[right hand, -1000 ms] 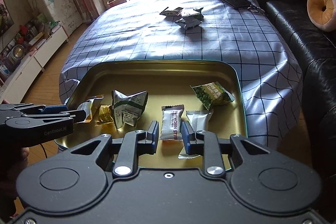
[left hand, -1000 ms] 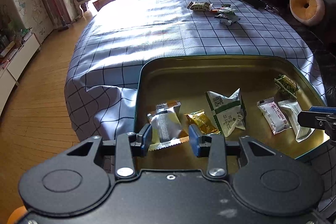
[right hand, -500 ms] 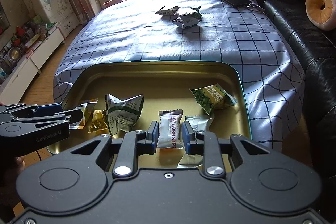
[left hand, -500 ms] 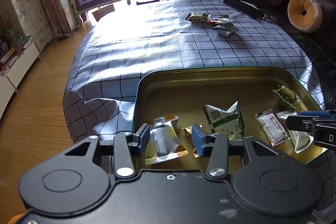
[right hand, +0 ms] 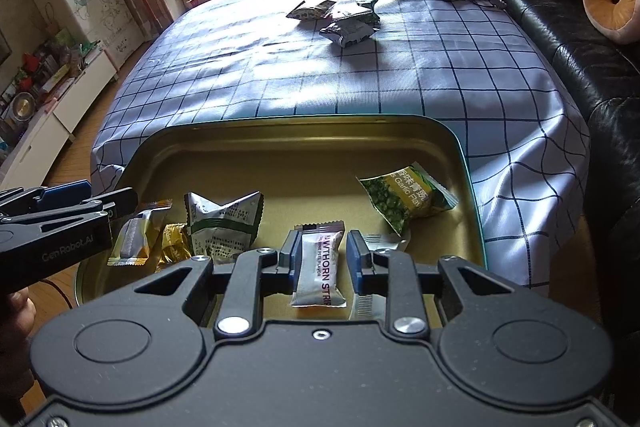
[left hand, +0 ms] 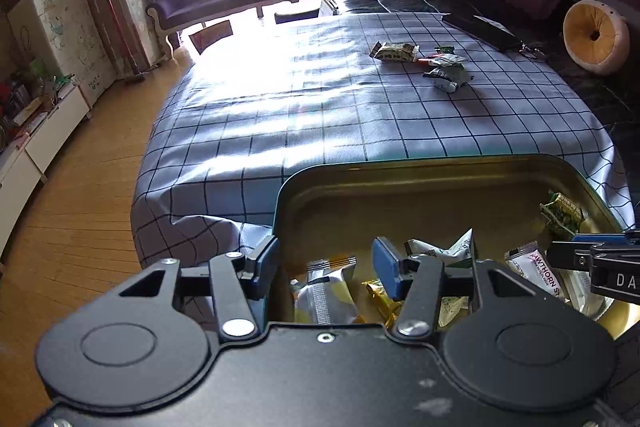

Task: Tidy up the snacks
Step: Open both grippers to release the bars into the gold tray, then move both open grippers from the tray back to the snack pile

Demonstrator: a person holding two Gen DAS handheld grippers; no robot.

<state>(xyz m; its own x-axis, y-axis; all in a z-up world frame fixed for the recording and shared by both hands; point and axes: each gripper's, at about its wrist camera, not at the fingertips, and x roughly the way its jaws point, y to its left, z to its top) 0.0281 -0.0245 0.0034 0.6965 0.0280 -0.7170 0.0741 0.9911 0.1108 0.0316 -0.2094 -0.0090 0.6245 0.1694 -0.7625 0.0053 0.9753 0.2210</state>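
The left gripper (left hand: 326, 267) has just spread its jaws; the silver-yellow snack packet (left hand: 326, 297) lies loose between them in the gold tin tray (left hand: 420, 169). Lift straight out without dragging it. The right gripper (right hand: 320, 258) hovers, jaws slightly apart, over the hawthorn strip (right hand: 319, 269) in the tray, apparently not pinching it. Only the right view shows the garlic pea bag's (right hand: 404, 201) label. Beyond the tray, loose snacks (right hand: 344, 23) wait on the bench.
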